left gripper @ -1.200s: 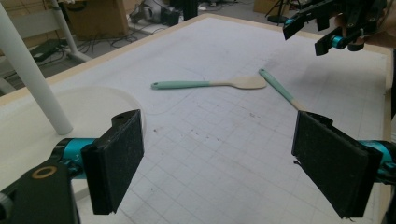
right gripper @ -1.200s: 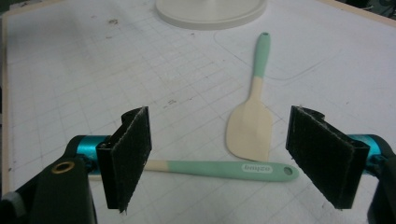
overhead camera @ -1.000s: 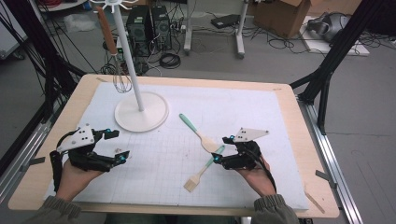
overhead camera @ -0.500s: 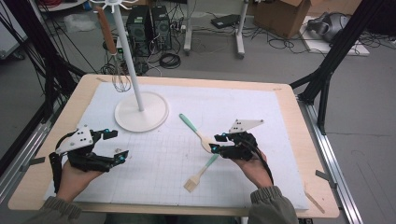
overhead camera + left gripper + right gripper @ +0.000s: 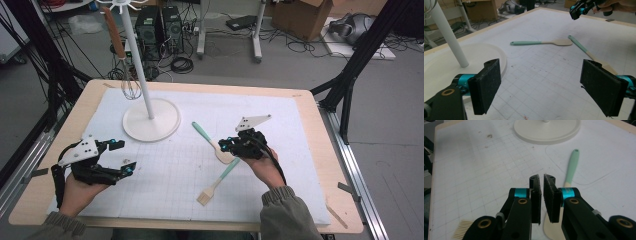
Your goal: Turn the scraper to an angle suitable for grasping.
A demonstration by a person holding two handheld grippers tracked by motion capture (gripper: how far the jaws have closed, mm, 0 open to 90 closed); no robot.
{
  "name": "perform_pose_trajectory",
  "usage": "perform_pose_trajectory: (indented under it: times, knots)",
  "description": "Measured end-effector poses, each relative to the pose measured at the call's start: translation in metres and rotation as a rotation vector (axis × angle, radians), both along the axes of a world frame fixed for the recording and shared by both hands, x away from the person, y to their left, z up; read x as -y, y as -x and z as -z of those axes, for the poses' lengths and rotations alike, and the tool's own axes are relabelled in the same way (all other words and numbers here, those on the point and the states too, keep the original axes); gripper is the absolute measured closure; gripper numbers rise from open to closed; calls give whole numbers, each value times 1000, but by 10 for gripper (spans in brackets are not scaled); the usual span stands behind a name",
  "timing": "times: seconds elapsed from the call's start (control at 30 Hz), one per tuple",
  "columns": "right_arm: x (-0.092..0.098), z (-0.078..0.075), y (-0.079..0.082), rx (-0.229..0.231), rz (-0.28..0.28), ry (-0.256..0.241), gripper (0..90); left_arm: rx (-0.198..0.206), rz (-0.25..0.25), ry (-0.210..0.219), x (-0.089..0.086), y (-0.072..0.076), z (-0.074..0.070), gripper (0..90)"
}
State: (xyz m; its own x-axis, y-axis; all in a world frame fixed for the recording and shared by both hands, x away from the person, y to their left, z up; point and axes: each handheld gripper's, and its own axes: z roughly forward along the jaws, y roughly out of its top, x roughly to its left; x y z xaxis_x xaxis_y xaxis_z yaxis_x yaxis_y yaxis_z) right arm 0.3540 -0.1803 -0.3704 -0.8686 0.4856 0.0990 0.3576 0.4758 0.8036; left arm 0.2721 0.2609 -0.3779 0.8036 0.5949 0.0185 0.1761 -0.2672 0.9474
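A wooden spoon [image 5: 216, 146] with a mint handle lies mid-mat, its bowl toward the person. A pastry brush [image 5: 219, 181] with a teal handle lies just below it. My right gripper [image 5: 226, 145] hovers over the spoon's bowl. In the right gripper view its jaws [image 5: 542, 195] stand almost together with nothing between them, with the spoon [image 5: 571, 168] beneath and to the right. My left gripper [image 5: 123, 157] rests at the mat's left, wide open and empty [image 5: 544, 90]. From it I see the spoon [image 5: 541, 43] and the brush [image 5: 584, 48] farther off.
A white stand [image 5: 151, 120] with a round base rises at the back left of the mat. A whisk [image 5: 129, 82] with a wooden handle hangs from its top. The white gridded mat [image 5: 300, 150] covers most of the wooden table [image 5: 345, 200].
My right gripper has moved forward, away from the person, from beside the brush handle to above the spoon's bowl. The left gripper has barely shifted.
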Motion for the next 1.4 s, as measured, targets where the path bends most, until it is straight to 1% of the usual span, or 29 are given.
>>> perform_pose_trajectory:
  times: [0.07,0.13,0.2,0.37,0.43,0.53,0.63,0.7,0.73,0.87,0.97,1.03,1.1,1.17,1.23,1.27,1.37,1.4]
  knots:
    - [-4,2,-4,-12,-6,7,866,1,0,0,0,0,0,174]
    - [-9,5,-9,-10,-9,14,885,-2,-2,0,0,0,0,174]
    - [-12,8,-12,-8,-6,22,889,-1,-1,-1,0,-1,1,174]
    - [-20,18,-22,-25,9,34,890,-1,7,2,0,-2,1,174]
    - [-22,22,-25,-40,14,41,890,-1,7,4,1,-2,1,174]
    - [-24,29,-30,-48,19,45,890,-2,10,4,2,-2,2,174]
    - [-27,36,-33,-61,24,71,890,-1,12,-1,2,-3,2,175]
    - [-29,40,-34,-64,23,75,890,-7,17,5,2,-4,2,175]
    - [-31,42,-35,-75,21,78,890,-10,17,7,2,-4,3,174]
    - [-35,51,-39,-91,29,107,890,-11,17,8,0,-4,3,175]
    - [-39,55,-40,-85,34,117,890,-12,20,13,0,-4,3,175]
    - [-41,58,-41,-84,38,136,890,-14,25,21,0,-4,3,175]
    - [-42,60,-42,-91,41,153,890,-11,29,20,0,-4,2,175]
    - [-43,62,-42,-83,46,180,890,-11,27,20,0,-3,2,175]
    - [-43,64,-42,-93,48,198,891,-14,27,20,0,-4,2,175]
    - [-43,65,-42,-90,46,206,891,-15,26,21,0,-4,2,174]
    - [-43,65,-42,-88,49,212,892,-17,37,25,1,-4,3,174]
    - [-43,65,-42,-77,46,219,892,-16,34,24,1,-4,3,175]
